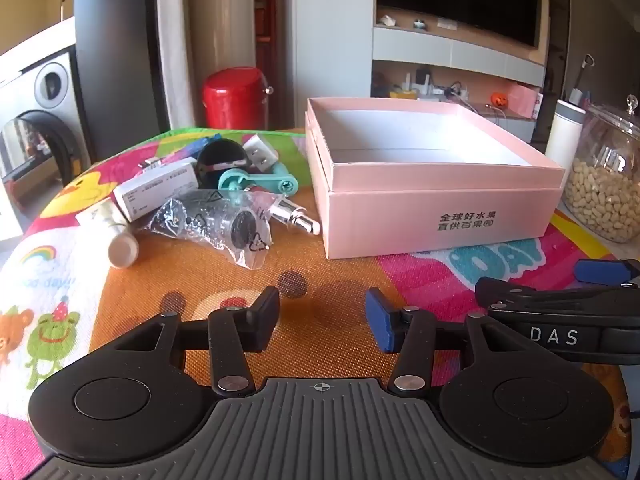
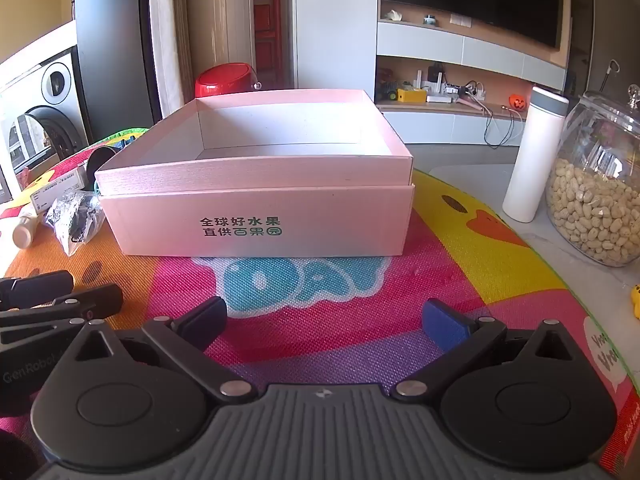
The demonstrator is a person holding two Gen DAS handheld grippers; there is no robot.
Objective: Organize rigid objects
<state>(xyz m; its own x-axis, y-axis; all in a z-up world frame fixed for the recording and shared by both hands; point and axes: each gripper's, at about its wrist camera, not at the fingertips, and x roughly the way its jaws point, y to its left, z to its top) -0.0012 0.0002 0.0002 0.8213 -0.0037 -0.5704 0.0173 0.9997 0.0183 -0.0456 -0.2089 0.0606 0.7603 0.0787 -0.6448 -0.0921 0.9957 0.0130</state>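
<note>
Left wrist: left claw [image 1: 322, 318] half-open, empty

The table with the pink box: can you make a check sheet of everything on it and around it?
Surface: colourful cartoon mat, flat.
Job's things: pink box open, nothing seen inside; pile of small items on its left.
Clutter: peanut jar, white flask.
Grippers: left claw and right claw open, nothing between the fingers.
Cables: some on the TV shelf.
Surroundings: washing machine, red bin.
</note>
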